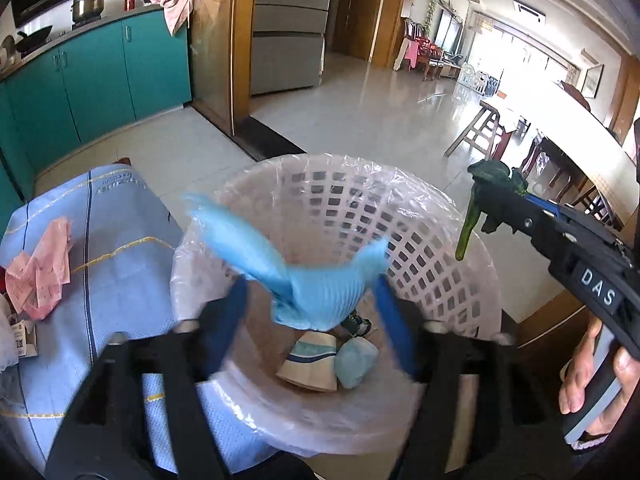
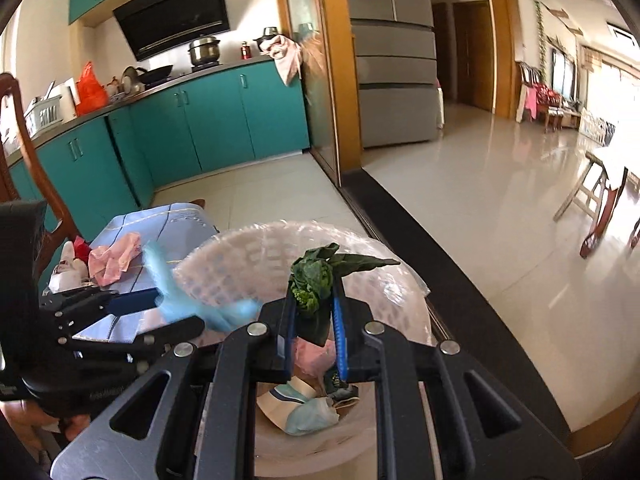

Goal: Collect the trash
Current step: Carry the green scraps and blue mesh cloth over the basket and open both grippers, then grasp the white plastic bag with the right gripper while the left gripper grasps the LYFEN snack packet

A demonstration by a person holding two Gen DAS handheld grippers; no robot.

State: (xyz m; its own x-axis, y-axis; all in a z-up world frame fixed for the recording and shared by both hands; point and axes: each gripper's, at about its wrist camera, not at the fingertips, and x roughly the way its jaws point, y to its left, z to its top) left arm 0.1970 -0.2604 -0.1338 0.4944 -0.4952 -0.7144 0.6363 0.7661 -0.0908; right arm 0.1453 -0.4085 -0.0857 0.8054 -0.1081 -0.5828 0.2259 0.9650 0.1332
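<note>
A white lattice wastebasket lined with a clear bag stands below both grippers. In its bottom lie a paper cup and a crumpled blue wad. My left gripper is over the basket's mouth with its jaws wide. A blurred light-blue sheet hangs loose between them. My right gripper is shut on a dark green leafy vegetable scrap above the basket's rim. In the left wrist view that gripper comes in from the right, with the scrap's stalk dangling down.
A surface under a light-blue cloth adjoins the basket on the left and holds crumpled pink paper. Teal cabinets line the back left. A long dining table and a stool stand at the right. A hand holds the right gripper.
</note>
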